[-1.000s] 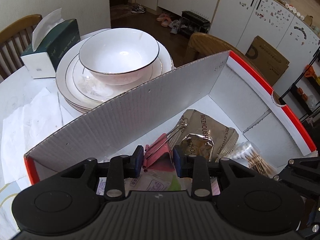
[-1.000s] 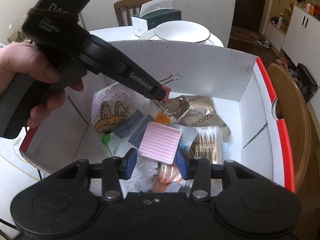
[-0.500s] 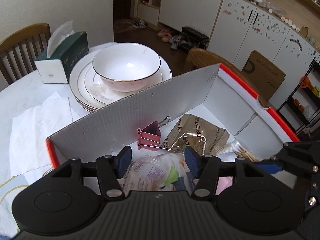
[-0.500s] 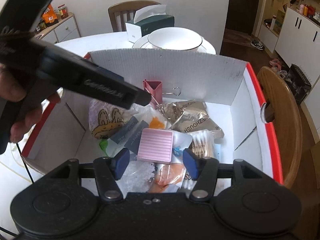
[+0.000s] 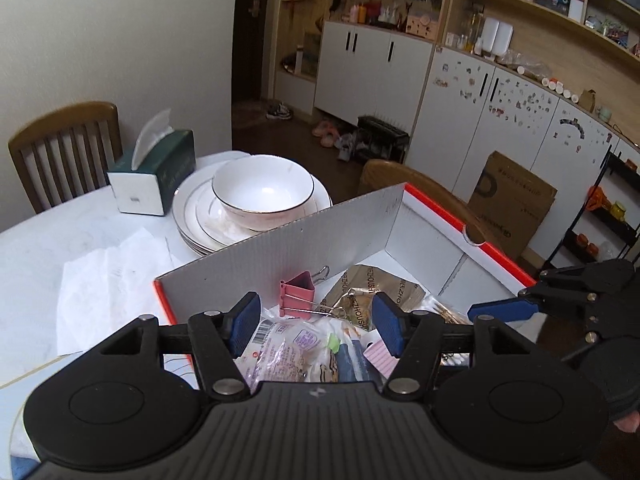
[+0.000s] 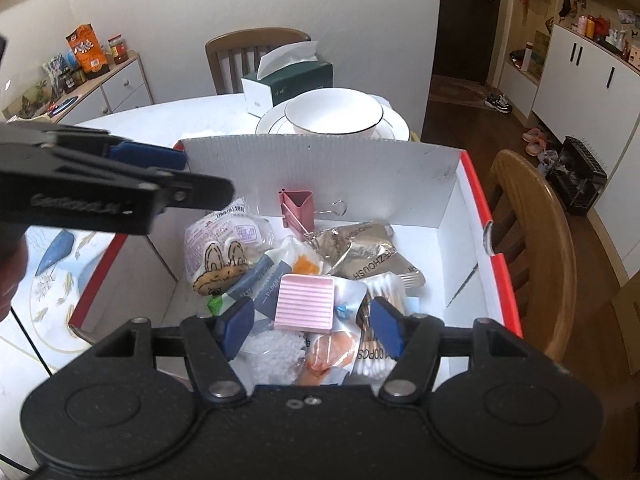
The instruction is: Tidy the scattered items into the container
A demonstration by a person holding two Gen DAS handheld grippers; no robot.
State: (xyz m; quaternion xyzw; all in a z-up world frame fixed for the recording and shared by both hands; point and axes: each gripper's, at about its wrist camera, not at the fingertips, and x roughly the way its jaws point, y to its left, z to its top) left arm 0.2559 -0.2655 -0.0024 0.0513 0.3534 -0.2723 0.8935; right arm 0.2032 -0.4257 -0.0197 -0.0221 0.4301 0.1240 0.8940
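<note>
The pink binder clip (image 6: 298, 210) stands at twelve o'clock in the cardboard box (image 6: 320, 168) among the packets; both the left gripper (image 5: 316, 328) and right gripper (image 6: 312, 330), their jaws having just been opening, gape empty; the job looks nearly finished.

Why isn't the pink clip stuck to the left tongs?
Apart: the left wrist view shows the left tongs, just opened and empty, clear of the pink clip in the box.

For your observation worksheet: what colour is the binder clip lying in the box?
Pink, with silver wire handles. The binder clip shows best in the right wrist view.

Pink binder clip (image 6: 297, 205) upright against far wall of red-edged white box (image 6: 494, 236), among packets
</note>
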